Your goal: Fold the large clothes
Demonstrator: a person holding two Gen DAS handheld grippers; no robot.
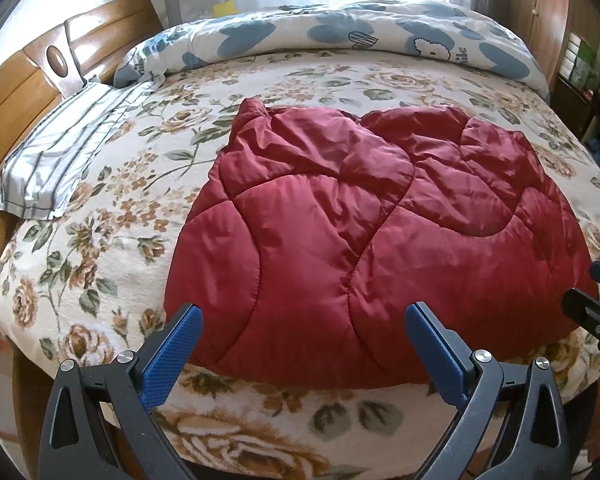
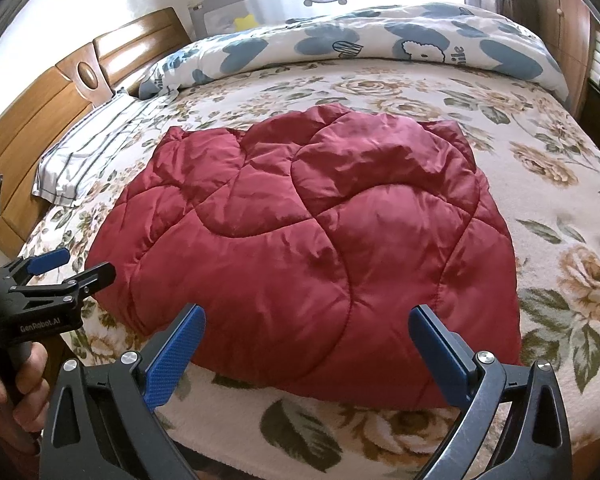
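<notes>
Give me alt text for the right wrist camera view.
A red quilted jacket lies folded on a floral bedspread, between the open right tongs. The left tongs, hand-held, hover open at the left edge; a blue-patterned duvet lies behind.

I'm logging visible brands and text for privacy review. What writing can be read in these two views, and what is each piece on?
"GenRobot.AI": white lettering on the black body of the left gripper, seen in the right wrist view.
"ile": partial black letters, start hidden, on the blue-patterned duvet beside a white cartoon figure.
Items on the shelf at far right: too small and blurred to read.
</notes>
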